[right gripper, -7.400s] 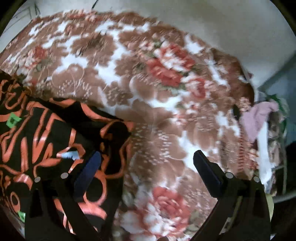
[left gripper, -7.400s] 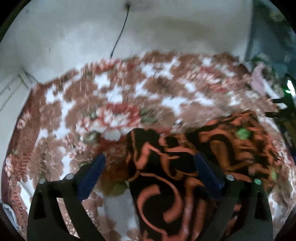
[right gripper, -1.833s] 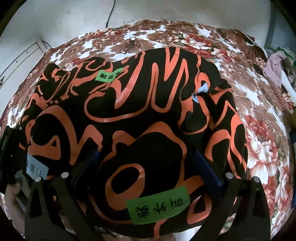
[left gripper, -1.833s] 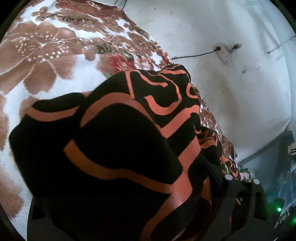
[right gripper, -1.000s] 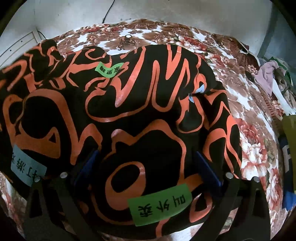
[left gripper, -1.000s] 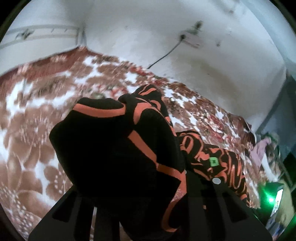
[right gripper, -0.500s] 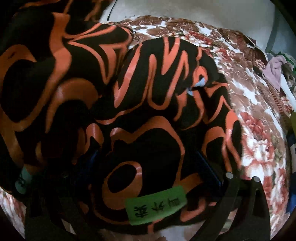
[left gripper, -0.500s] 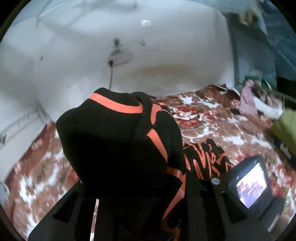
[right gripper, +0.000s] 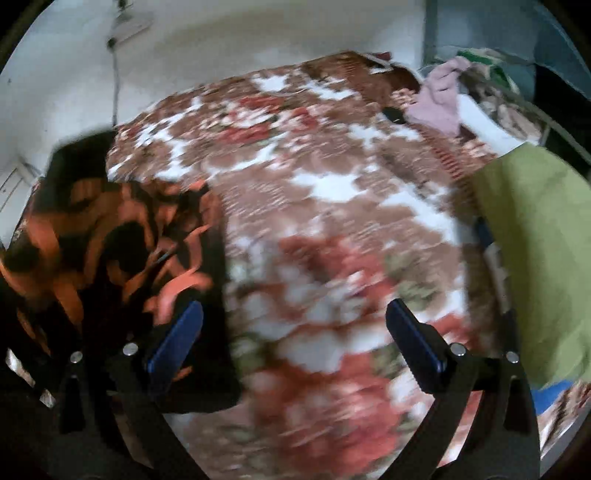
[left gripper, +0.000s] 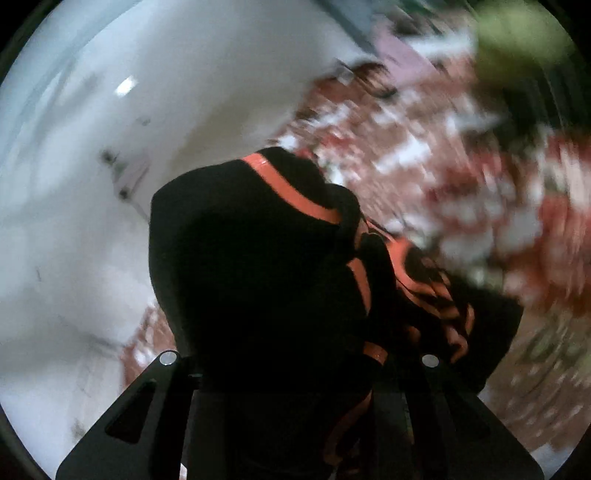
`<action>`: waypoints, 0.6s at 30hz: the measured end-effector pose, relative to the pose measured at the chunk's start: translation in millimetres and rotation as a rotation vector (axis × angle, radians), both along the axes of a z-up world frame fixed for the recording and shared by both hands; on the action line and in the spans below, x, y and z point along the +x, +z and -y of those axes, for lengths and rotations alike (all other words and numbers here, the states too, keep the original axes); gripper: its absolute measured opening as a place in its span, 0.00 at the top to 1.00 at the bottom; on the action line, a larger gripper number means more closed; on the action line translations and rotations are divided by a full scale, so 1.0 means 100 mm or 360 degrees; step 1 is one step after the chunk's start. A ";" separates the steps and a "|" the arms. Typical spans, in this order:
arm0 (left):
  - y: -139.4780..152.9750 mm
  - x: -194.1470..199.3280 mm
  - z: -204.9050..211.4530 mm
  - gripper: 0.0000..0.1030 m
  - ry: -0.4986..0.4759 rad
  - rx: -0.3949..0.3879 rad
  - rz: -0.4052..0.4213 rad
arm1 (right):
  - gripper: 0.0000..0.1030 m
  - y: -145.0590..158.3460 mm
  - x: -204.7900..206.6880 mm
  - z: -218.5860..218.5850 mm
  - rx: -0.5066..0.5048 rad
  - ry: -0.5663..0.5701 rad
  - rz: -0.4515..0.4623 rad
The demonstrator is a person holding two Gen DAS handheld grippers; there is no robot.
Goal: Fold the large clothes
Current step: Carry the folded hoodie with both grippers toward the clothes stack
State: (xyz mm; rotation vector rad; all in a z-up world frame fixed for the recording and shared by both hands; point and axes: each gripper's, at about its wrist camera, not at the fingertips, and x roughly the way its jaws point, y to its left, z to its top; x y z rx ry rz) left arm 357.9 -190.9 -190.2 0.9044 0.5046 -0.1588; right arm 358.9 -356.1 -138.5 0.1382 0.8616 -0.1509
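The black garment with orange swirls (left gripper: pixel 258 266) is bunched over my left gripper (left gripper: pixel 295 365), which is shut on it and holds it up off the bed; the cloth hides the fingertips. In the right wrist view the same garment (right gripper: pixel 110 236) hangs at the left, blurred by motion. My right gripper (right gripper: pixel 291 332) is open and empty, its blue-padded fingers (right gripper: pixel 173 336) spread wide above the floral bed cover (right gripper: pixel 317 192).
A green cloth (right gripper: pixel 535 258) lies at the right of the bed, with a pink garment (right gripper: pixel 439 99) and other clothes behind it. A white wall with a socket and cable (right gripper: pixel 122 26) stands behind the bed.
My left gripper has lifted and swung the garment up and to the right. My right gripper has come away from the garment and now faces the bare floral cover.
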 end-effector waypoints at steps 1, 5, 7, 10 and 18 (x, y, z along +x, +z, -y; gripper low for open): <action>-0.11 -0.01 0.09 0.81 -0.0016 0.0097 -0.0007 | 0.05 0.06 0.01 0.09 -0.0012 -0.0003 0.0017; -0.53 -0.10 0.40 0.81 -0.0153 0.0462 -0.0051 | 0.05 0.30 0.03 0.16 -0.0055 0.0076 0.0082; -0.75 -0.19 0.53 0.81 -0.0259 0.0661 -0.0054 | 0.05 0.42 0.08 0.04 -0.0095 0.0176 0.0113; -0.90 -0.24 0.63 0.81 -0.0318 0.0804 -0.0015 | 0.05 0.54 0.22 -0.25 -0.0148 0.0357 0.0121; -1.17 -0.35 0.72 0.82 -0.0375 0.1044 0.0098 | 0.05 0.42 0.93 -1.23 -0.0380 0.0713 0.0031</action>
